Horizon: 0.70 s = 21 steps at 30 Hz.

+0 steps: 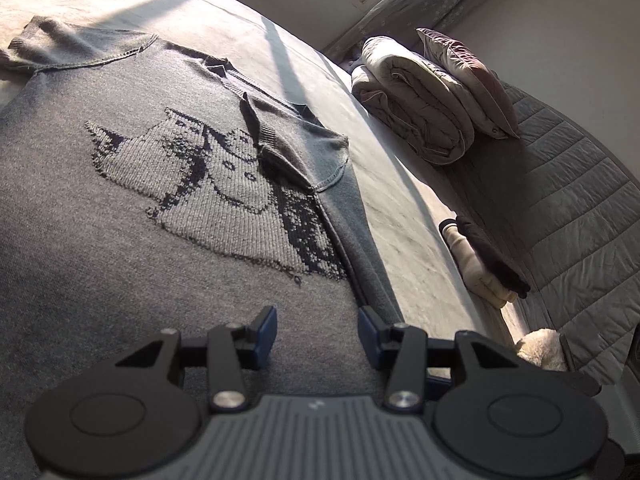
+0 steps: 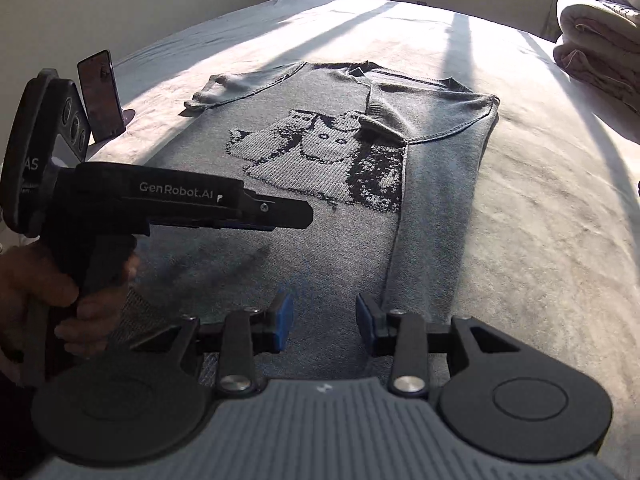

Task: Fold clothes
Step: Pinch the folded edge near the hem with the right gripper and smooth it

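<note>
A grey knit sweater [image 1: 132, 216] with a dark cat picture lies flat on the bed; it also shows in the right wrist view [image 2: 320, 208]. Its right side and sleeve are folded inward over the body, the cuff [image 1: 266, 136] lying on the picture. The left sleeve [image 2: 240, 88] lies spread out to the side. My left gripper [image 1: 317, 334] is open and empty, just above the sweater's lower part. My right gripper [image 2: 324, 318] is open and empty, over the hem near the folded edge. The left gripper's body [image 2: 180, 200] shows at left in the right wrist view.
The bed sheet [image 2: 540, 200] surrounds the sweater. A folded duvet [image 1: 416, 100] and pillow [image 1: 468, 76] sit at the far right. Folded cream and black clothes [image 1: 486, 260] lie beside the bed on a quilted cover. A phone on a stand [image 2: 102, 96] stands at left.
</note>
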{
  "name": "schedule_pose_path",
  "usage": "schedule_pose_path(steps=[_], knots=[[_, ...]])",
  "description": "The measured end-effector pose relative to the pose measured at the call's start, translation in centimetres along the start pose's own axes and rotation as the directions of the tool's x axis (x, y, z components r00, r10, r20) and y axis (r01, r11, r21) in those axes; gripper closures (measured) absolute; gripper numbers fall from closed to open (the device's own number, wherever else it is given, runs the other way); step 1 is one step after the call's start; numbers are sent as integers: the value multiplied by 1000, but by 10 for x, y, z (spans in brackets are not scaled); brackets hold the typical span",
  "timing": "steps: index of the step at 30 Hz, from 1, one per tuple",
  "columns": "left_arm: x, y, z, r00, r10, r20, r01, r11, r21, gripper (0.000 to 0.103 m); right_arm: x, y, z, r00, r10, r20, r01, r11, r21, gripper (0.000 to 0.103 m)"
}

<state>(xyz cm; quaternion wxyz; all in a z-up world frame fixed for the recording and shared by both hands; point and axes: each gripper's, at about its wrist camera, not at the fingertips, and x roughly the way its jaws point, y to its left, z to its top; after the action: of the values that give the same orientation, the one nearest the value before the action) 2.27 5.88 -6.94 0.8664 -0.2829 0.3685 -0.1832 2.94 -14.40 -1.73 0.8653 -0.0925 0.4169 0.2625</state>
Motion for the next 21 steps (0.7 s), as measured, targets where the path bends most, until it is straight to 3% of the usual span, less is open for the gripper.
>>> schedule_pose_path(steps=[6, 10, 13, 14, 17, 21], knots=[[10, -1, -1, 999, -17, -34, 17, 1000, 3, 57, 16, -15, -14, 995, -69, -77, 70, 998, 12, 63], [19, -1, -2, 997, -46, -59, 44, 999, -25, 57, 17, -15, -23, 994, -83, -71, 82, 996, -22, 65], [23, -3, -4, 996, -53, -67, 51, 998, -30, 57, 18, -12, -27, 991, -123, -61, 119, 991, -64, 80], [23, -3, -4, 996, -53, -68, 51, 998, -26, 57, 17, -12, -27, 989, -135, -60, 132, 989, -64, 89], [23, -2, -3, 996, -61, -70, 59, 998, -27, 57, 11, -23, -24, 994, -94, -61, 96, 995, 25, 98], [28, 4, 3, 991, -103, -89, 96, 992, -76, 57, -3, -37, -19, 999, 42, -17, -39, 983, 177, 99]])
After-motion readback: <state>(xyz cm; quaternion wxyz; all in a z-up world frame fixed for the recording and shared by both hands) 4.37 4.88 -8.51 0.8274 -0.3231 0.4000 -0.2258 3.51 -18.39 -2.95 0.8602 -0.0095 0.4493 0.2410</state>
